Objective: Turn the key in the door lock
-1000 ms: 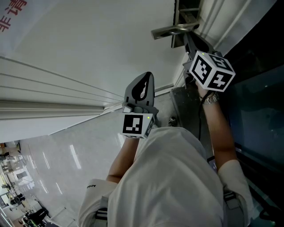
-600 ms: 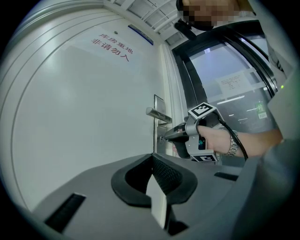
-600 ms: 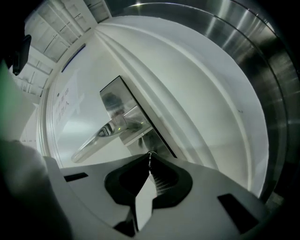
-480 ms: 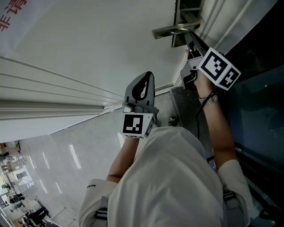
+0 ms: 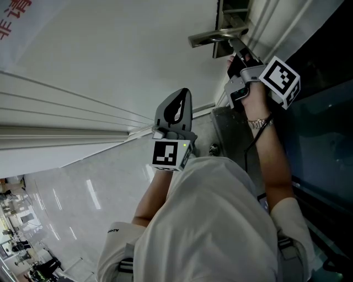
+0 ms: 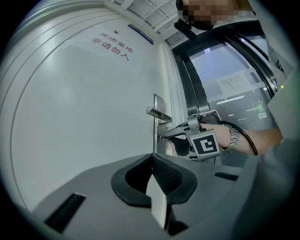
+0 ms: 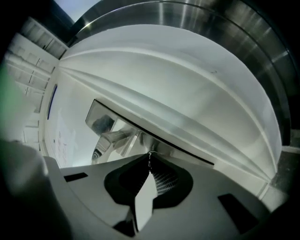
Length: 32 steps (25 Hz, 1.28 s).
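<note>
Just below the one lever handle (image 5: 212, 37), the right gripper (image 5: 236, 57) clamps the key (image 7: 149, 157) — the left gripper (image 5: 179, 102), closed empty, waits well apart.

key (image 7: 150, 158): mostly hidden between right claw (image 5: 237, 52) tips | red door lettering (image 5: 14, 22): cut by head view's edge

A glossy, pale tiled floor (image 5: 83, 204) reflects long bright streaks of light, and a cluttered room (image 5: 22, 253) shows far off at its edge. A tall glass panel (image 6: 220, 61) in a dark frame carries a paper notice (image 6: 233, 83). Overhead runs a white gridded ceiling (image 6: 145, 7).
</note>
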### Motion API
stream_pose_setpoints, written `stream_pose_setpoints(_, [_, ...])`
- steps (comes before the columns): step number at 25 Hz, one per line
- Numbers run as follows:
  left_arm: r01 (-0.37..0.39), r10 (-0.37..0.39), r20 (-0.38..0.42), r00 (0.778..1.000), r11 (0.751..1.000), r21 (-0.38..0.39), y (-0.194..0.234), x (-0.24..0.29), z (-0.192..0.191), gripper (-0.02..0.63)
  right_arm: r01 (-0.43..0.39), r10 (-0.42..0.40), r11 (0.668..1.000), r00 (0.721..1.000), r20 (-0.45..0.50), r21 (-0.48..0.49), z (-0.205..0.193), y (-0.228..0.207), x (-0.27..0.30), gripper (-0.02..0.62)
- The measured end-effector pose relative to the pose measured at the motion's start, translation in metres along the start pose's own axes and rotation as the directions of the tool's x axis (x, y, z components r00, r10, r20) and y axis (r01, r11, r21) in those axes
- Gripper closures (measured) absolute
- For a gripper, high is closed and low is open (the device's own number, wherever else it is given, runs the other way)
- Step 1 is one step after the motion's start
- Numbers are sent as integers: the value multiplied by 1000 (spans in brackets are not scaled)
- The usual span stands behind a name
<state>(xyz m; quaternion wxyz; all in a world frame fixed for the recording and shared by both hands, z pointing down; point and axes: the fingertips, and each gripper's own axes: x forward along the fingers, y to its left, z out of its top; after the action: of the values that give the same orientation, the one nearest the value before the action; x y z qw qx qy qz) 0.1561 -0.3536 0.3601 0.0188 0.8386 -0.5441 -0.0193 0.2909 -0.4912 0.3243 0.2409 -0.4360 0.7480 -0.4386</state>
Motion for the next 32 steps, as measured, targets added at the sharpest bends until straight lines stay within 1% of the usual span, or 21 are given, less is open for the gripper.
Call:
stream_pose_setpoints(3, [6,-6,9,1000,1000,1,0,1,2,597,-7,7,998,1000,8,60,0,-1,0,580])
stream_pose_setpoints(6, [13,-13,3,1000,1000,3,-2,2,1,597,-11,10,998,1000,8,63,1,-3,0,578])
stream_pose_setpoints(13, [8,-8,2,1000,1000,4,-2,2,2,597,-17,17,999,1000,2,-50,1,1,0,578])
stream_pose_setpoints(16, [7,-7,4,1000,1000,7,-1,3,1,597,-12,10,995,1000,-16,-98,1,-1,1,555])
stream_pose_setpoints(20, [7,-7,6,1000,1000,5,-2,6,2,597,-26,19,990,998,-53,-136,-5,-2,0,520])
stream_pose_setpoints(23, [2,-2,3,1000,1000,3,-2,7,1,597,-22,9,982,997,-74,-185,-11,-3,-2,515])
stream_pose_setpoints(32, [-31,31,-8,999,1000,4,-2,7,-4,597,-32,1,971,991,-133,-236,-27,-10,-4,515])
